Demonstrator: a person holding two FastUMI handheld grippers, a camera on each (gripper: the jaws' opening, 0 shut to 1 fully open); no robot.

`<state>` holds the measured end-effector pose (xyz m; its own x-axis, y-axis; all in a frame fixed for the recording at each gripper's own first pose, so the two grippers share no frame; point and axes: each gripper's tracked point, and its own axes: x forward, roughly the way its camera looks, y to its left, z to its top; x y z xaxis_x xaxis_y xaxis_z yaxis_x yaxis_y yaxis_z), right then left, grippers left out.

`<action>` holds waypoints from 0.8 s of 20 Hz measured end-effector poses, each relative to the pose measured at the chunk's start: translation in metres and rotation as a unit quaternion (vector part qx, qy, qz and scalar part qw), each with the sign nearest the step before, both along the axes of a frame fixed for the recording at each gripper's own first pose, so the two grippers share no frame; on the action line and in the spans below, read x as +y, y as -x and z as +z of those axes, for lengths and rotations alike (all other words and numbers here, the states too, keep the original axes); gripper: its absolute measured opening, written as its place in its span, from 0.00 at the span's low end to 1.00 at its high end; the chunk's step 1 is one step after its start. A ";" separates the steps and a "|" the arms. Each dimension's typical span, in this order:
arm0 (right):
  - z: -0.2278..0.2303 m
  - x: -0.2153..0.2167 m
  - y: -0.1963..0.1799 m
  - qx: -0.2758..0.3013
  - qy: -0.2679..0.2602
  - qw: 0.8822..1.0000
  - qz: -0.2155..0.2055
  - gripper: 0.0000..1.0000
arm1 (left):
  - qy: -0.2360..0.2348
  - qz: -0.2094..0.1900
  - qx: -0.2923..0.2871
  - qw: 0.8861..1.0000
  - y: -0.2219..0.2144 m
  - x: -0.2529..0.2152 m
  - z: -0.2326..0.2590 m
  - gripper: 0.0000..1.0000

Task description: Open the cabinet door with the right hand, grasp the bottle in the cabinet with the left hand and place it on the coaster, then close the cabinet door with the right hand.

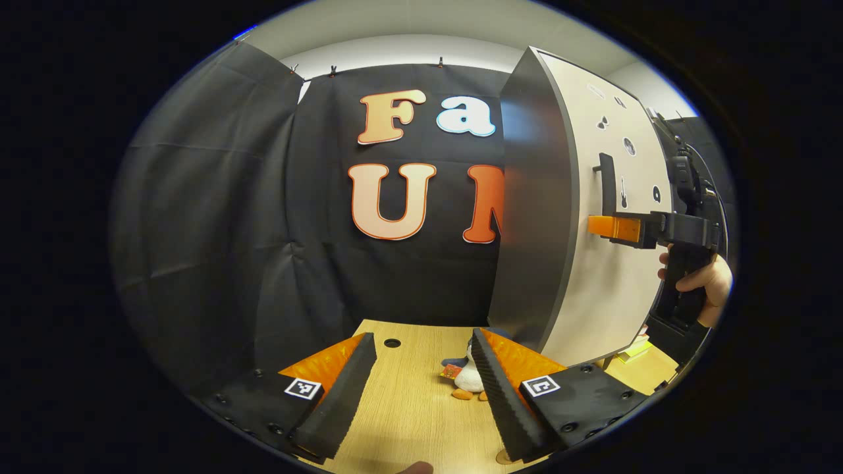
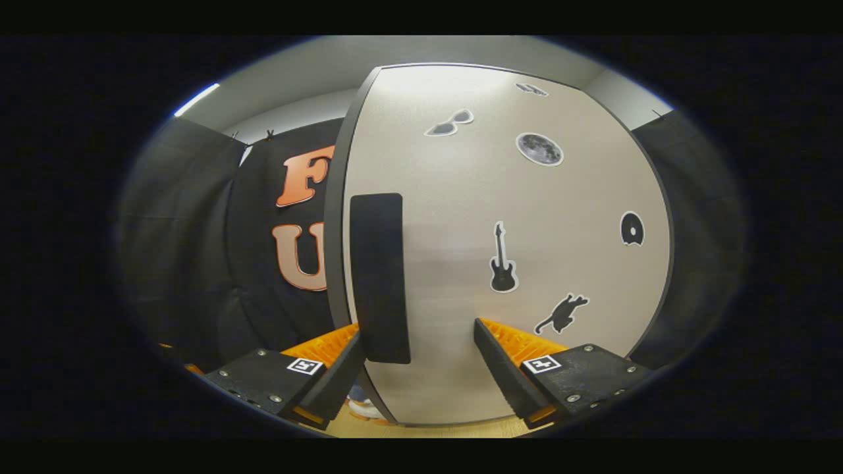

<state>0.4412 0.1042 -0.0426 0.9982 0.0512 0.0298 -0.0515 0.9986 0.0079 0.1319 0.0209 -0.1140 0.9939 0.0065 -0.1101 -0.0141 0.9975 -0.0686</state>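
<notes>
A right gripper (image 2: 418, 342) faces the cabinet door (image 2: 500, 217) at its handle (image 2: 379, 276).

Seen from the left gripper view, a hand (image 1: 701, 280) holds the right gripper level, arm's end pointing straight at the pale door, fingers reaching the dark upright handle. In the right gripper view its fingers are spread wide, the handle standing between them closer to the left finger; whether either touches it cannot be told. The left gripper (image 1: 421, 388) hangs low over the wooden table (image 1: 408, 408), fingers parted and holding nothing, a small penguin toy (image 1: 467, 376) just behind its right finger. The door carries stickers, among them a guitar (image 2: 502, 260) and a cat (image 2: 561, 313).
</notes>
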 end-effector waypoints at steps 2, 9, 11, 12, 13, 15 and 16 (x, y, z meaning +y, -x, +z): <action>-0.001 -0.001 0.000 0.003 0.002 1.000 -0.001 0.94 | 0.000 -0.002 0.002 1.000 0.002 -0.004 0.002 0.95; -0.009 -0.002 0.061 0.013 -0.003 0.999 0.029 0.97 | -0.012 -0.015 -0.021 1.000 0.035 -0.039 0.036 0.95; -0.011 -0.013 0.104 0.015 0.003 0.999 0.031 0.95 | -0.015 -0.019 -0.025 0.999 0.049 -0.057 0.044 0.95; -0.011 -0.023 0.125 0.018 0.005 0.999 0.028 0.95 | -0.017 -0.021 -0.026 0.999 0.057 -0.065 0.048 0.95; -0.012 -0.033 0.149 0.021 0.006 0.999 0.025 0.95 | -0.020 -0.015 -0.025 0.999 0.067 -0.070 0.053 0.95; -0.009 -0.054 0.190 0.017 0.012 1.000 0.020 0.95 | -0.014 -0.018 -0.028 0.999 0.084 -0.091 0.062 0.95; -0.008 -0.066 0.208 0.015 0.015 1.000 0.013 0.95 | -0.012 -0.019 -0.032 0.999 0.094 -0.099 0.068 0.95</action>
<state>0.2333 0.0380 -0.0502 0.9969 0.0785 -0.0021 -0.0785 0.9967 -0.0207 0.0383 -0.0785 -0.0463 0.9985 -0.0294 -0.0462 0.0274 0.9987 -0.0433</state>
